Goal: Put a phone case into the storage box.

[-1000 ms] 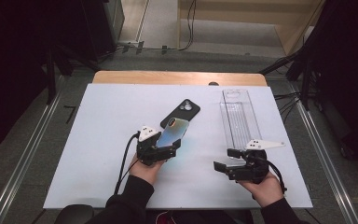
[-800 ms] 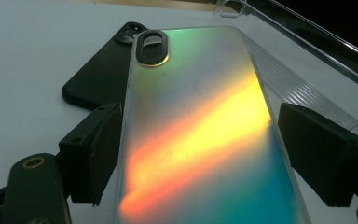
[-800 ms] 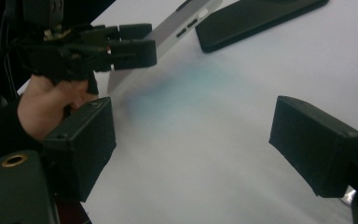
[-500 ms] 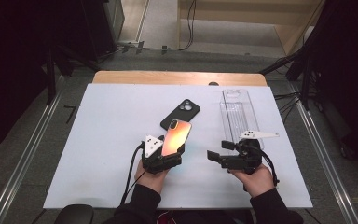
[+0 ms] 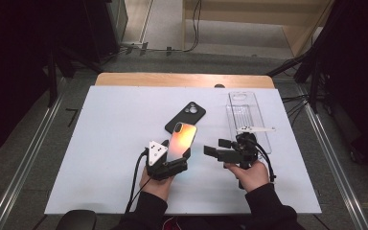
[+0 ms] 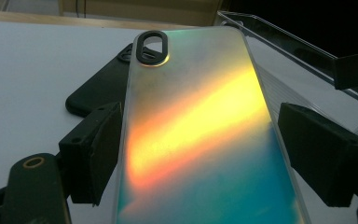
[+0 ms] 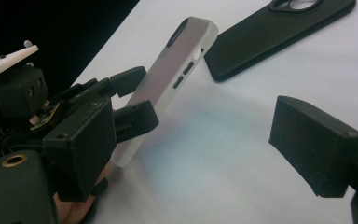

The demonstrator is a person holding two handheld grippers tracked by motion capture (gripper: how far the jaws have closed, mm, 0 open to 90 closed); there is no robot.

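Nearest the person, the left tongs pinch the lower end of an iridescent phone case, lifted clear of the white table and tilted, its camera cut-out at the far, higher end. The case's long axis runs away from the person, leaning slightly toward their right. Just beside it, on the person's right, the right tongs stand spread with nothing between them, pointing sideways at the case's long edge. In the right gripper view that edge with its button slots faces the spread tongs, so the right hand is placed to close across the case's width. Farther off, a black phone case lies flat on the table, and a clear plastic tray lies to the right.
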